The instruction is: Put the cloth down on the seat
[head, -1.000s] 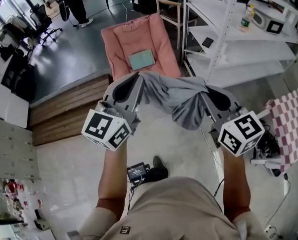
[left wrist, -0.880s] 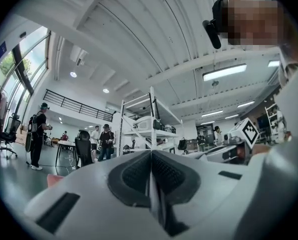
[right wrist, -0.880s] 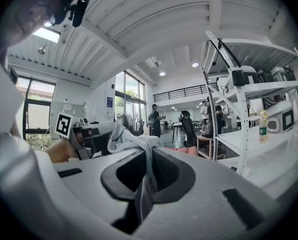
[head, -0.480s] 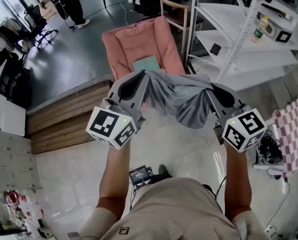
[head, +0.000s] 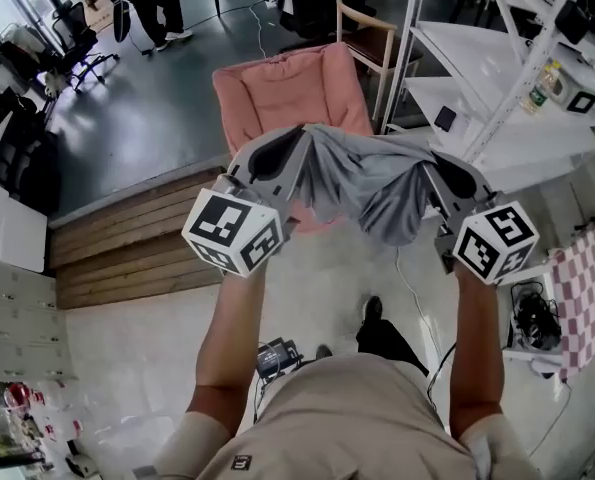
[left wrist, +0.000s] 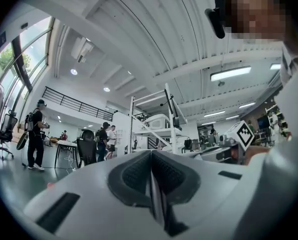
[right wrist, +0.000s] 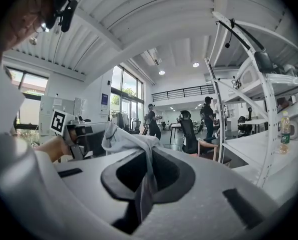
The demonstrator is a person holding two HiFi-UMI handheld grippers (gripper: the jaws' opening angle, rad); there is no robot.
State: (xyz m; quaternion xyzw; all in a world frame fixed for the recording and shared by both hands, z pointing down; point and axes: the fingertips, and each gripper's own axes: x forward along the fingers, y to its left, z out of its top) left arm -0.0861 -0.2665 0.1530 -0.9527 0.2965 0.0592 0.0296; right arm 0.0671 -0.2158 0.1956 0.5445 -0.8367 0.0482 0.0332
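A grey cloth [head: 365,180] hangs stretched between my two grippers, sagging in the middle. My left gripper [head: 299,136] is shut on its left corner; in the left gripper view only a thin cloth edge [left wrist: 154,194] shows between the closed jaws. My right gripper [head: 429,166] is shut on the right corner, and in the right gripper view the cloth [right wrist: 131,139] bunches out of the jaws [right wrist: 146,179]. The pink padded chair seat [head: 282,93] lies just beyond and below the cloth. The cloth hides the seat's near part.
A wooden platform [head: 127,233] sits under the chair at left. White metal shelving [head: 497,78] stands at right, a wooden chair [head: 362,28] behind the pink one. A checked cloth [head: 587,288] hangs far right. Cables and a small device [head: 277,353] lie near the person's feet.
The view has moved forward, so the pink chair sits closer under the cloth. The greenish item on the seat is now covered from view by the cloth. Both grips are unchanged.
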